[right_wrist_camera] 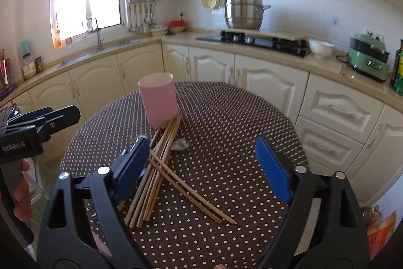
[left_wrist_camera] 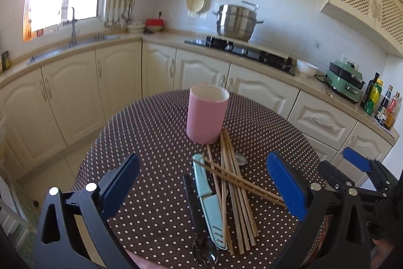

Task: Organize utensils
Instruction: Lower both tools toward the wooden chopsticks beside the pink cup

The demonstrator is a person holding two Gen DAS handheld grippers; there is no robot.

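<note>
A pink cup (left_wrist_camera: pixel 207 115) (right_wrist_camera: pixel 159 102) stands upright on a round table with a brown dotted cloth (left_wrist_camera: pixel 151 138) (right_wrist_camera: pixel 226 117). In front of it lies a loose pile of wooden chopsticks (left_wrist_camera: pixel 234 188) (right_wrist_camera: pixel 161 168), two of them crossing the rest. Beside the pile lie a light blue knife (left_wrist_camera: pixel 209 198) and a black-handled fork (left_wrist_camera: pixel 199 218). A small metal piece (right_wrist_camera: pixel 180 144) peeks out behind the chopsticks. My left gripper (left_wrist_camera: pixel 201 163) hangs open above the knife and chopsticks. My right gripper (right_wrist_camera: pixel 202 145) is open over the crossed chopsticks, holding nothing.
Cream cabinets and a counter run around the table. On the counter are a sink (left_wrist_camera: pixel 75 47), a hob with a steel pot (left_wrist_camera: pixel 236 22), a white bowl (left_wrist_camera: pixel 306 67), a green appliance (left_wrist_camera: pixel 345 82) and bottles (left_wrist_camera: pixel 380 102). A person's hand (right_wrist_camera: pixel 21 183) holds the left gripper.
</note>
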